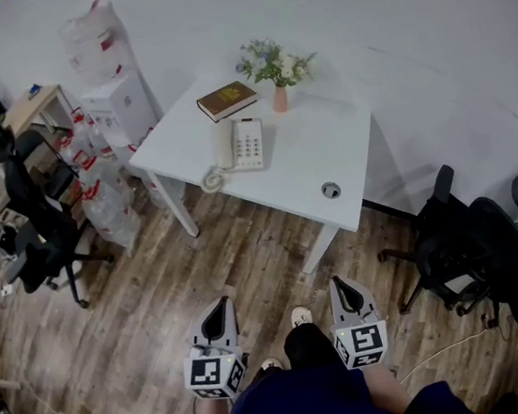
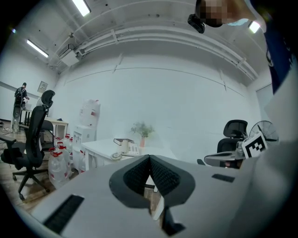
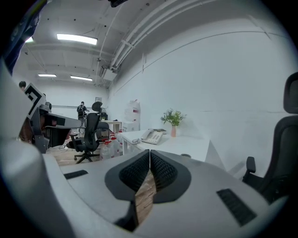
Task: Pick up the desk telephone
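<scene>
Desk telephone (image 1: 242,144) lengthwise toward wall (image 1: 384,5), handset (image 1: 224,145) on left.

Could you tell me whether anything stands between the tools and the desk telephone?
Nothing visible does: only wood floor separates the left tool and right tool from the table, and the telephone lies near its facing edge.

path: bare floor (image 1: 158,300) | obstacles: chairs (image 1: 473,249) right, bottles (image 1: 106,198) left (beside table (image 1: 326,140))

Even, bright ceiling-strip lighting (image 3: 77,38); soft shadows; fisheye-bent, dark-vignetted edges.
</scene>
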